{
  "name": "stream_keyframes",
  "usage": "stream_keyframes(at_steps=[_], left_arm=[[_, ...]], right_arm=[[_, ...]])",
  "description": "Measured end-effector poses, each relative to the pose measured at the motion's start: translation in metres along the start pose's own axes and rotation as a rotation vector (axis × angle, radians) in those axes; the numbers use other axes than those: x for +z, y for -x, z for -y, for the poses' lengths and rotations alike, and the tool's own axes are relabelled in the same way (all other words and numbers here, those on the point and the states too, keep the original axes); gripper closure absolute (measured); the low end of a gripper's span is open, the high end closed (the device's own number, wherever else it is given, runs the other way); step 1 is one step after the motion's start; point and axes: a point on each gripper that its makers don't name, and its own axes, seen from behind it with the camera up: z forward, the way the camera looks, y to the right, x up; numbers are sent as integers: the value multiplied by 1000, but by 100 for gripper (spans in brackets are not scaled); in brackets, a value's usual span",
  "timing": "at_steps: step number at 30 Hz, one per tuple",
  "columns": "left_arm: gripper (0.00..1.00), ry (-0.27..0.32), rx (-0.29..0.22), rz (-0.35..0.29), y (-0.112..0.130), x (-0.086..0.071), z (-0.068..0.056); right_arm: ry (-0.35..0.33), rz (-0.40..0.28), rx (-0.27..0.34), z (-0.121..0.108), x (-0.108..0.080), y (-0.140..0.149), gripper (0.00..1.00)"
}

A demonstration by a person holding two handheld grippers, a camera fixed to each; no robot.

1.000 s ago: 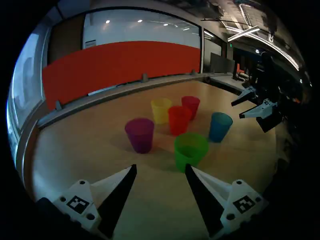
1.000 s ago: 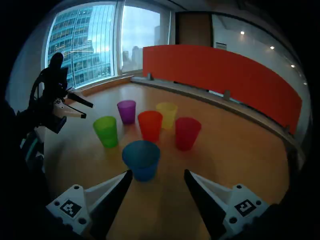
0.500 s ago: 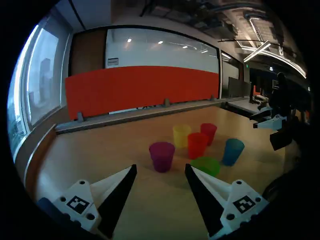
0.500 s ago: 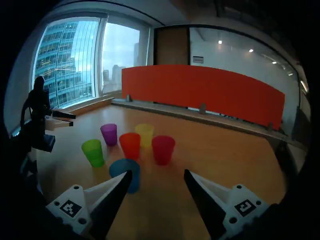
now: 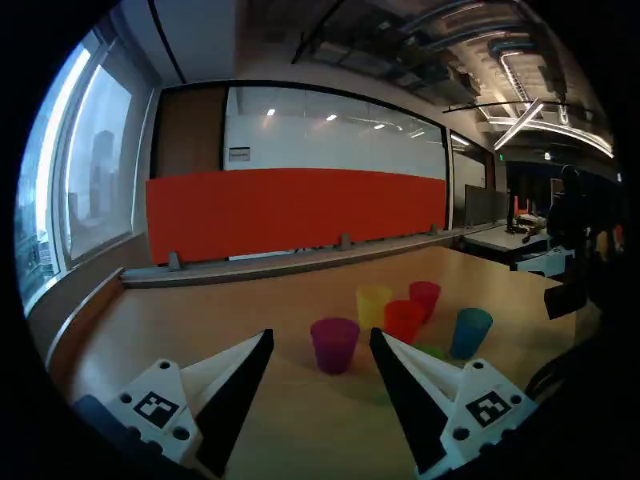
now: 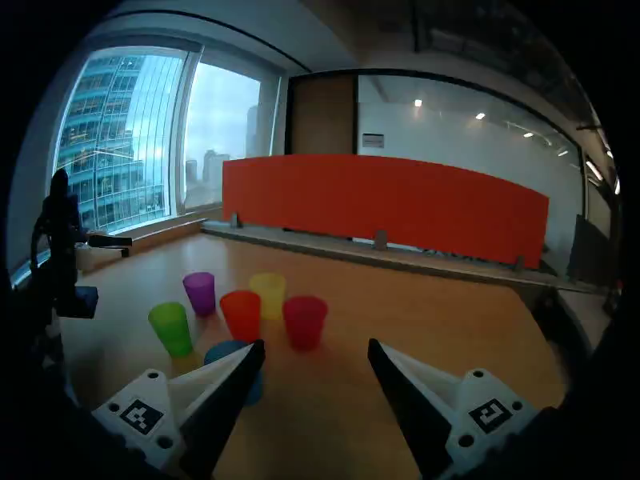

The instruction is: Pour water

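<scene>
Both claws are held apart and empty. The left gripper [image 5: 320,333] is seen with its fingers spread above the wooden table [image 5: 184,320], and the right gripper [image 6: 315,344] is spread likewise, nothing being clamped by either.

Six cups are grouped upright on the table, close together. In the left gripper view the purple cup [image 5: 334,344] is framed between the fingers, with the yellow cup [image 5: 373,306], orange cup [image 5: 402,320], red cup [image 5: 425,298] and blue cup [image 5: 470,332] to its right. The green cup [image 5: 430,350] is largely hidden there behind the right finger.

In the right gripper view the green cup is shown whole at the left of the group, while the blue cup is partly covered by the left finger. Whether any cup holds water cannot be told.

An orange partition [image 5: 296,212] is seen behind the table. Tall windows [image 6: 120,168] with towers outside are given by the right gripper view, ceiling light strips [image 5: 524,120] by the left.
</scene>
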Motion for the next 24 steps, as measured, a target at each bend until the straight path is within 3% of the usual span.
stream_keyframes(at_steps=[15,24], left_arm=[[11,-75,-71,-104,-23,-2,23],[11,-124,-60,-150,-36,-8,32]], right_arm=[[85,-131,46,-19,-2,-24,0],[136,-194,77,-27,-5,-35,0]])
